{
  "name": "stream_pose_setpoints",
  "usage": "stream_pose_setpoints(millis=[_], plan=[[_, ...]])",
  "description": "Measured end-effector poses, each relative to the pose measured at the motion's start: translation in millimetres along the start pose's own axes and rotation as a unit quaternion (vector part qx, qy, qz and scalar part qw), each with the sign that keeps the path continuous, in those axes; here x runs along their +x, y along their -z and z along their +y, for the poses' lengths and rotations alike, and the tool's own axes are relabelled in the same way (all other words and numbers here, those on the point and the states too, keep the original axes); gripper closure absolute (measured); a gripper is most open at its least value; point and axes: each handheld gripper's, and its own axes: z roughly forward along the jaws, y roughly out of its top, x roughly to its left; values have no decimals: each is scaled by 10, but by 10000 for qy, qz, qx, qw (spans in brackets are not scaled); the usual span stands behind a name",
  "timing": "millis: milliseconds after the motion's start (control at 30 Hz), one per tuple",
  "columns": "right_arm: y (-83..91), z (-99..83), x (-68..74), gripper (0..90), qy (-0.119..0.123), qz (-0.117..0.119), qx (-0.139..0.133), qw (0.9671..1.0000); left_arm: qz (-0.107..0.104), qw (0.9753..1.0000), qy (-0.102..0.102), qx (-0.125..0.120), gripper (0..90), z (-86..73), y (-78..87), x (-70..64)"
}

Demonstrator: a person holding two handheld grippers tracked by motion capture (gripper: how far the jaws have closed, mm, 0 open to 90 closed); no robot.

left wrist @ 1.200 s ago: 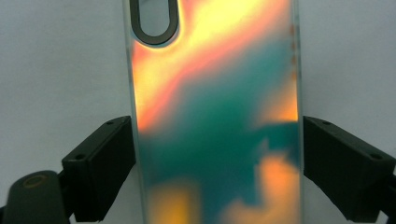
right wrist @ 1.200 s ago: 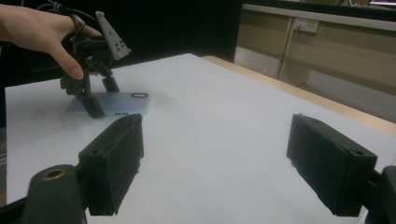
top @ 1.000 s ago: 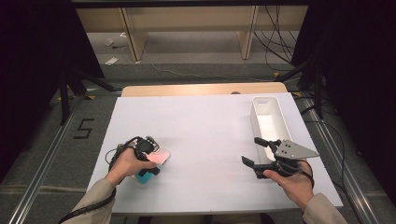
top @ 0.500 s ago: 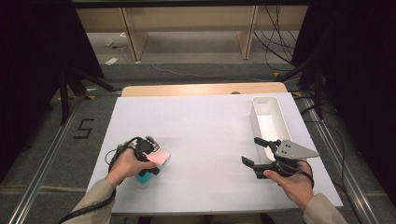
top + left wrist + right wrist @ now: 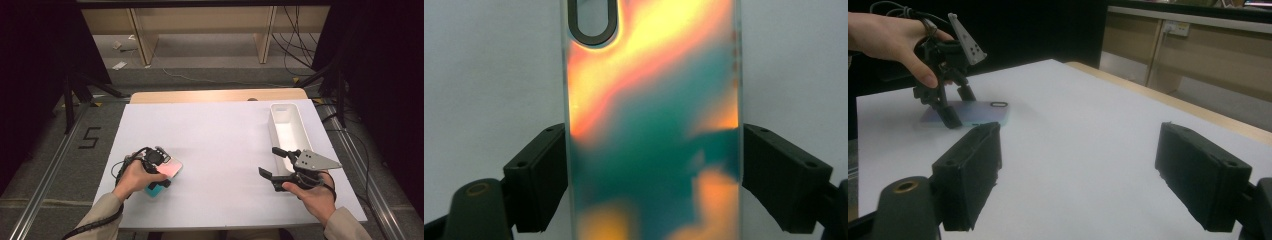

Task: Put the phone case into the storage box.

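Observation:
A phone [image 5: 654, 100] with an iridescent orange-and-teal back lies flat on the white table top [image 5: 225, 140], camera cut-out pointing away from me. My left gripper [image 5: 654, 185] points down over it, open, with one jaw close beside each long edge. In the high view the phone [image 5: 173, 167] shows pink and teal under the left gripper [image 5: 161, 172], near the table's front left. The right gripper [image 5: 274, 162] hovers open at the front right, nothing between its jaws. The right gripper view looks past its own gripper [image 5: 1078, 175] to the left gripper [image 5: 959, 106] and the phone [image 5: 985, 112].
A long white tray [image 5: 272, 125] stands at the right side of the table, just beyond the right gripper. A wooden strip [image 5: 215, 96] runs along the table's far edge. Shelving and cables lie on the floor beyond.

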Motion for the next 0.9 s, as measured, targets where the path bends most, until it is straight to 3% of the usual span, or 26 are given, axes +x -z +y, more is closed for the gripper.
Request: stream_pose_setpoints(millis=[433, 667, 900], plan=[[2, 2, -2, 194, -79, 24, -73, 9999, -30, 9998, -46, -186, 170, -26, 36, -1], [6, 2, -5, 193, -100, 12, -83, 9999, -27, 9986, -14, -527, 169, -23, 100, 3], [9, 4, -5, 190, -136, 17, -94, 9999, 12, 9955, 24, -945, 169, -10, 160, 6]])
